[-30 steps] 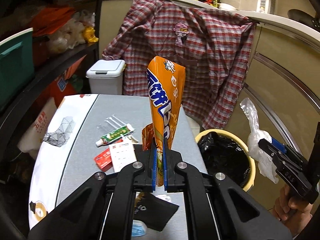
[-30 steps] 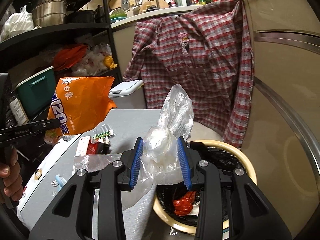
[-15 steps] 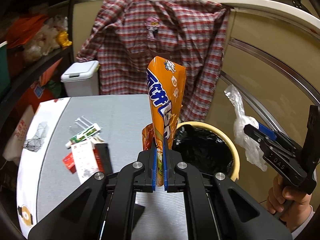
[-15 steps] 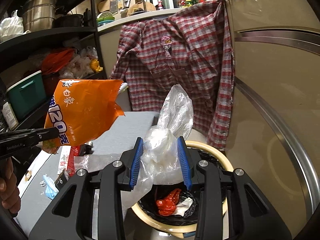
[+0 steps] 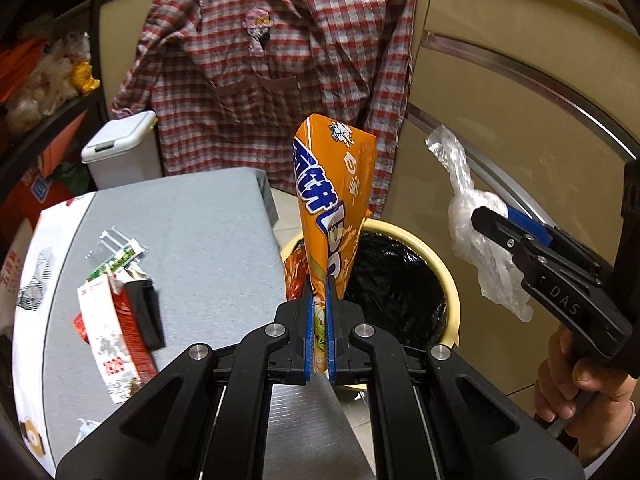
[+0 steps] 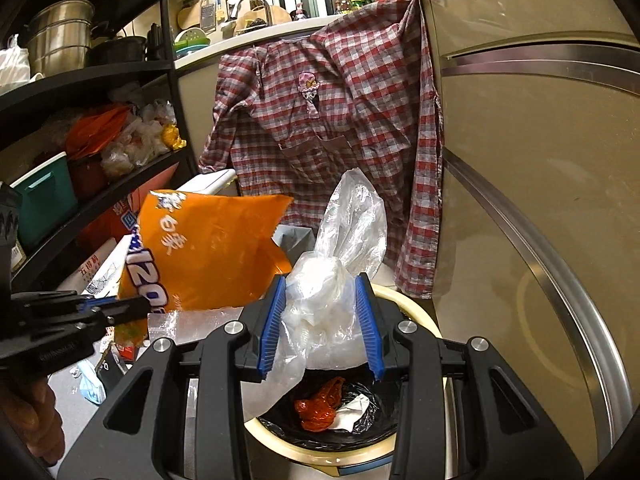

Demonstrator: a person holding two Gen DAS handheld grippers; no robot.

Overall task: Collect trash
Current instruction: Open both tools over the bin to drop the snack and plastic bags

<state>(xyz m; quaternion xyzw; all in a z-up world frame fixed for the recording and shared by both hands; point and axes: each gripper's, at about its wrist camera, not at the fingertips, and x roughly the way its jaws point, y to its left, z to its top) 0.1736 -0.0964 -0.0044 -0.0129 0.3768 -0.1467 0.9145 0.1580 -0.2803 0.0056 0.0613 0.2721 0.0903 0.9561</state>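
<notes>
Trash is up in the air in both pictures, on its way to the bin; the left tongs [image 5: 317, 320] are squeezed tight on the bottom of an orange snack bag [image 5: 334, 200], which stands up tall in the middle of the left picture; the same orange bag shows at the middle left of the right picture, with the left tongs poking in from the left edge; the right tongs [image 6: 320, 320] are partly open and pinch a clear plastic bag [image 6: 336, 280] between the blue pads, low in the middle of the right picture; that bag is puffy, so I think the tongs cannot shut any more on it; the yellow bin [image 5: 448, 272] with its black liner sits just past the tabletop [image 5: 208, 232], at the lower middle of both pictures; a red scrap and some white paper already lie inside it; both bags hang near or over the bin's mouth, which looks like the reason they are held high, so they can drop straight in; more trash waits on the tabletop at the left of the left picture, such as a red and white box [image 5: 116, 320] and a small tube [image 5: 116, 260]; both tongs tip downward toward the bin; a hand [image 5: 576, 380] grips the right handle at the lower right of the left picture.
</notes>
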